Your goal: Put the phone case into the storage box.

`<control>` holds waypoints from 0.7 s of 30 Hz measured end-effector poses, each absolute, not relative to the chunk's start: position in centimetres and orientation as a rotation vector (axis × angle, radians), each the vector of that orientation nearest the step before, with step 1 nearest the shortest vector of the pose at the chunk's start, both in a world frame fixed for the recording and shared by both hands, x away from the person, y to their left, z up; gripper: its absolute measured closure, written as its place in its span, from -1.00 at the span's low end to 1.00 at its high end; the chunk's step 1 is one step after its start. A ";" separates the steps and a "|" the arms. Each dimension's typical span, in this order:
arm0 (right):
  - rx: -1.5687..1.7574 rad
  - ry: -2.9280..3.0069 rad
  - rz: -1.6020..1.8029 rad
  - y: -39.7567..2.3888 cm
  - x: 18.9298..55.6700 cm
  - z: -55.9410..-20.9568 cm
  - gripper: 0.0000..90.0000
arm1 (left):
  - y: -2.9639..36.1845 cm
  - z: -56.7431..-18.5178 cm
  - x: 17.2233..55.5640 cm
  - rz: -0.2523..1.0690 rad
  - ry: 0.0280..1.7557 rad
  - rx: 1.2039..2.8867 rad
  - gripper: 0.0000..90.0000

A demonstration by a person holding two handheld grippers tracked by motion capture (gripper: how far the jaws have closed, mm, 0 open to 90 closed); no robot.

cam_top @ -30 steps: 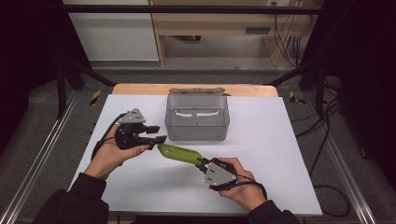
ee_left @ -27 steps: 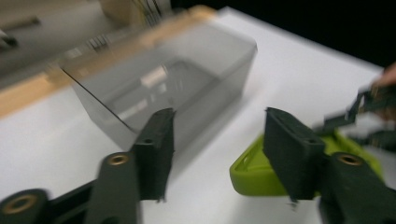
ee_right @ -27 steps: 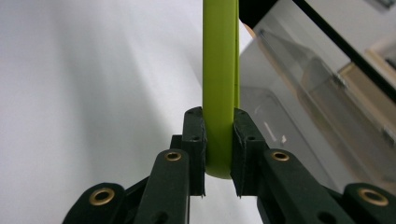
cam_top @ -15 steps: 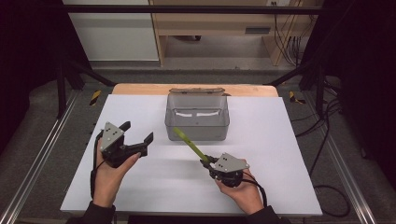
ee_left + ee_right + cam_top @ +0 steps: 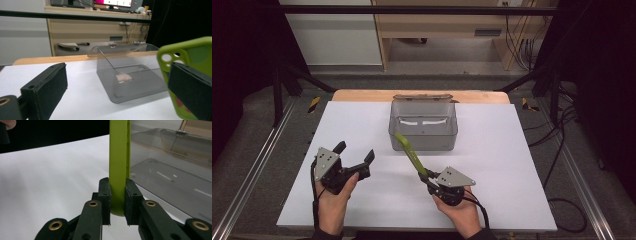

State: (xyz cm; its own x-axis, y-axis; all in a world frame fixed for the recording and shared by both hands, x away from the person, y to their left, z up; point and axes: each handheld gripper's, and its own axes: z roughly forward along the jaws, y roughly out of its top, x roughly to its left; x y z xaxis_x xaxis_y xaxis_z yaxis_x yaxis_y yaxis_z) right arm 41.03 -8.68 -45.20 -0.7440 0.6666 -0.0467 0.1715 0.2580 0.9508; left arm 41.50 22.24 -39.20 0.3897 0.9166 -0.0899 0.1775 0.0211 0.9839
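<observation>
A lime-green phone case with camera cut-outs stands edge-up over the white table, slanting toward a clear grey box. My right gripper is shut on the case's lower end; in the right gripper view the pads clamp the case's thin edge. My left gripper is at the table's left front, apart from the case, and its jaws have just been opening, with nothing between them. In the left gripper view the case shows behind the right jaw, with the box ahead.
The box's lid hangs open behind it, and a small label lies on its floor. A wooden strip runs along the table's far edge. Metal rails flank the table, and cables trail at the right.
My left gripper has let go of the green case, opened wide and drawn back to the left and down. My right gripper has tipped the case up onto its edge, toward the box.
</observation>
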 end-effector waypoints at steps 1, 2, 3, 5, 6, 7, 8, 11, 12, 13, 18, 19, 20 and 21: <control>0.771 2.097 1.492 -8.5 41.0 -45.2 0.73 | 22.1 -39.2 41.5 0.766 1.045 1.447 -0.95; 0.780 2.096 1.478 -8.3 41.0 -45.2 0.73 | 21.9 -39.3 41.5 0.761 1.044 1.443 -0.94; 0.793 2.092 1.472 -8.1 41.0 -45.2 0.73 | 21.7 -39.3 41.4 0.763 1.041 1.453 -0.93; 0.806 2.079 1.472 -7.7 40.8 -45.1 0.73 | 21.4 -39.3 41.3 0.760 1.036 1.460 -0.93; 0.809 2.073 1.469 -7.5 40.7 -45.0 0.73 | 21.2 -39.2 41.1 0.761 1.033 1.459 -0.93; 0.812 2.062 1.469 -7.2 40.7 -44.8 0.73 | 21.1 -39.2 41.0 0.763 1.028 1.461 -0.93; 0.817 2.055 1.474 -6.9 40.7 -44.7 0.73 | 21.0 -39.1 40.9 0.766 1.023 1.463 -0.93; 0.838 2.036 1.477 -6.1 40.5 -44.1 0.73 | 20.8 -38.9 40.8 0.786 1.020 1.475 -0.93; 0.846 2.032 1.477 -5.8 40.5 -44.0 0.73 | 20.7 -38.9 40.8 0.788 1.023 1.484 -0.93; 0.853 2.025 1.469 -5.5 40.6 -44.0 0.73 | 20.6 -38.8 40.8 0.788 1.019 1.490 -0.93; 0.893 2.001 1.425 -4.2 40.9 -43.7 0.73 | 20.6 -38.5 40.7 0.775 1.017 1.481 -0.93; 0.895 1.999 1.418 -4.0 40.9 -43.6 0.73 | 20.6 -38.4 40.7 0.772 1.017 1.477 -0.93; 0.897 1.991 1.412 -3.8 40.8 -43.6 0.73 | 20.7 -38.3 40.7 0.769 1.017 1.474 -0.93; 0.911 1.983 1.416 -3.6 40.8 -43.6 0.73 | 20.7 -38.3 40.6 0.768 1.019 1.471 -0.93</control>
State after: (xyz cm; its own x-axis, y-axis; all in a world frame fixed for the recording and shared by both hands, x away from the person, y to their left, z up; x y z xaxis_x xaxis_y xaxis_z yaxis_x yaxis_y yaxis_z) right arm 40.77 -3.59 -43.65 -0.6299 0.7757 -0.0380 0.2160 0.2220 0.9508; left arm 40.64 20.73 -38.26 0.4129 0.9073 -0.0796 0.1737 0.0073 0.9848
